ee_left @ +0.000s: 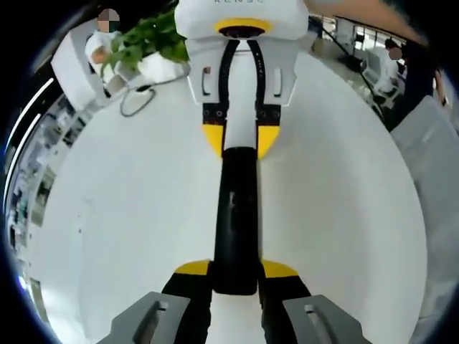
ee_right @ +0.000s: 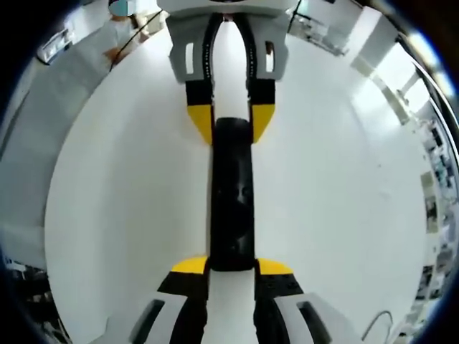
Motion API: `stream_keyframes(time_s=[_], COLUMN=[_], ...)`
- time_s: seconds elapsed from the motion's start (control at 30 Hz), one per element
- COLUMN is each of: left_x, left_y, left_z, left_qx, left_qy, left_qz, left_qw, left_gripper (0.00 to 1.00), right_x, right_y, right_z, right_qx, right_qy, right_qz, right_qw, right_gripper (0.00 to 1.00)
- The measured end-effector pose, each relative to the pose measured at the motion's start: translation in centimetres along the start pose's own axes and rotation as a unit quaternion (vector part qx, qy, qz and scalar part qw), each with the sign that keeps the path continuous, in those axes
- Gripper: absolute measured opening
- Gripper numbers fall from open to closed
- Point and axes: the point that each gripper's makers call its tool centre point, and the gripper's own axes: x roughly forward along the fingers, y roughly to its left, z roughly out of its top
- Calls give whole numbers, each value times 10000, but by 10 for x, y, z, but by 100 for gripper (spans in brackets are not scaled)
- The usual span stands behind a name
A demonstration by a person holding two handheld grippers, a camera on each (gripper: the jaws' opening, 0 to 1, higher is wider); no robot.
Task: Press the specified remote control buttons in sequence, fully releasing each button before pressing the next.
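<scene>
A long black remote control point(ee_left: 235, 215) stretches lengthwise over the round white table point(ee_left: 122, 215). My left gripper point(ee_left: 235, 269) clamps its near end between yellow-tipped jaws in the left gripper view. Facing it from the top, my right gripper point(ee_left: 239, 140) grips the far end. In the right gripper view the same remote point(ee_right: 232, 193) runs from my right gripper point(ee_right: 232, 266) at the bottom up to the left gripper point(ee_right: 232, 123). Buttons on the remote are too dark to make out.
A potted green plant point(ee_left: 147, 39) and a looped grey cable point(ee_left: 136, 100) sit at the table's far edge. A person in white is behind the plant. A grey panel point(ee_left: 430, 158) borders the table on the right. Another cable point(ee_right: 376, 326) lies near the rim.
</scene>
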Motion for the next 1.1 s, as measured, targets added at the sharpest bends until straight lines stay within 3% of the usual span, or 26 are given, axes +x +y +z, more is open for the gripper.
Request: stream_keyframes(time_s=[0.63, 0.93, 1.1], left_x=[-1, -1, -5], left_y=[7, 14, 15], left_z=[-2, -8, -4], left_qx=[-189, -515, -796], left_qy=[-114, -316, -593], left_qz=[269, 373, 447], left_qw=[9994, 9975, 9941], left_gripper=[34, 38, 39], right_x=[-1, -5, -5], right_y=[-2, -6, -8], right_z=[-6, -6, -5], right_qx=[277, 588, 750], right_qy=[9, -313, -495], right_qz=[-107, -186, -251], right_qw=[9996, 9976, 9956], right_gripper=[26, 34, 39])
